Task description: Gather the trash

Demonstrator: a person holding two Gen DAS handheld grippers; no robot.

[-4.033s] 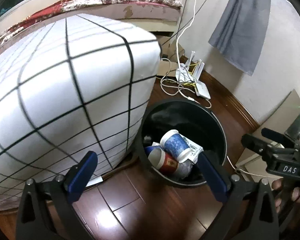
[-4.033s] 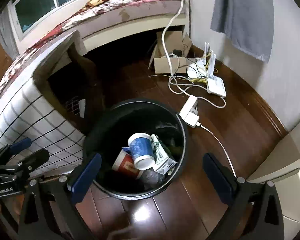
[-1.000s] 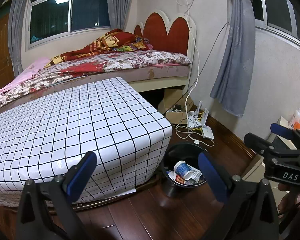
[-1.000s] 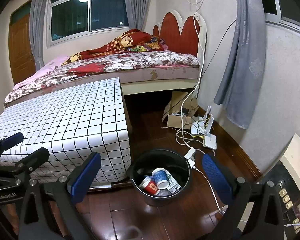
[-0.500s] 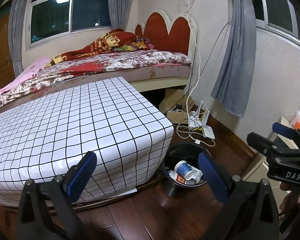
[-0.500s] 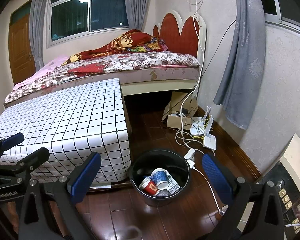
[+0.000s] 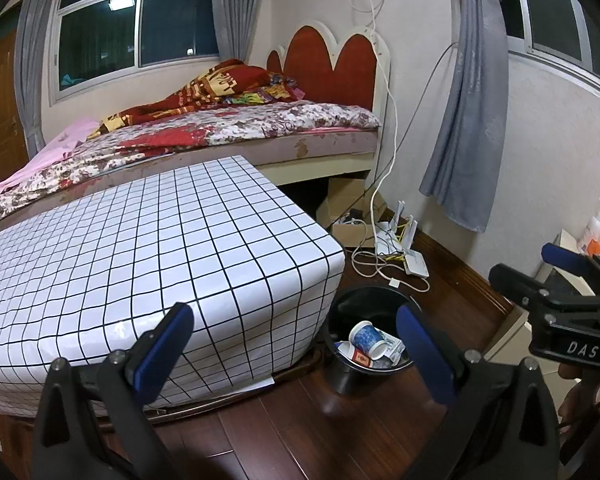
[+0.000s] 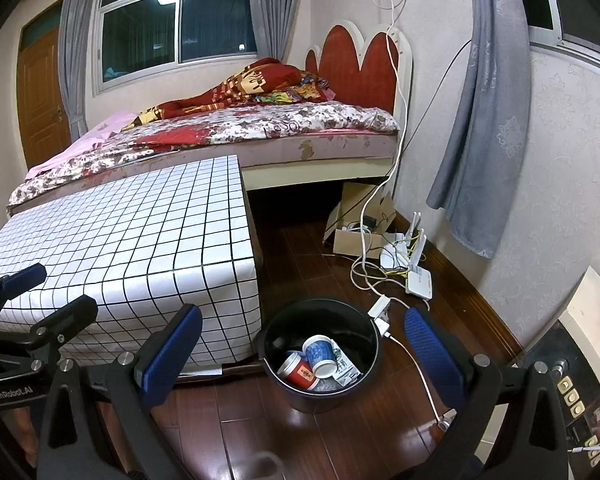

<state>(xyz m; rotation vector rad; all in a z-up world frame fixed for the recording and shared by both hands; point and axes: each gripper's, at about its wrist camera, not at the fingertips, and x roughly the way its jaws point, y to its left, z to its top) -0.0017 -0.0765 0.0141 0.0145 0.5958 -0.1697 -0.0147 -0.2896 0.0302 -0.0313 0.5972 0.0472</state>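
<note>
A black trash bin (image 8: 296, 320) stands on the wooden floor beside the grid-patterned table; it also shows in the left wrist view (image 7: 364, 294). Inside lie a blue paper cup (image 8: 319, 355), a red paper cup (image 8: 299, 371) and a crumpled wrapper (image 8: 346, 366). In the left wrist view the blue cup (image 7: 366, 338) and red cup (image 7: 356, 356) show too. My left gripper (image 7: 296, 352) is open and empty, held high above the floor. My right gripper (image 8: 304, 356) is open and empty, high above the bin.
A table with a white grid cloth (image 7: 140, 260) stands left of the bin. A bed (image 8: 260, 128) lies behind. A cardboard box (image 8: 356, 236), routers (image 8: 414, 264), a power strip (image 8: 380, 310) and cables lie on the floor by the right wall. A grey curtain (image 8: 484, 120) hangs there.
Since four seconds ago both grippers have risen far away from the bin, so the whole room shows. Over the last second they have barely moved.
</note>
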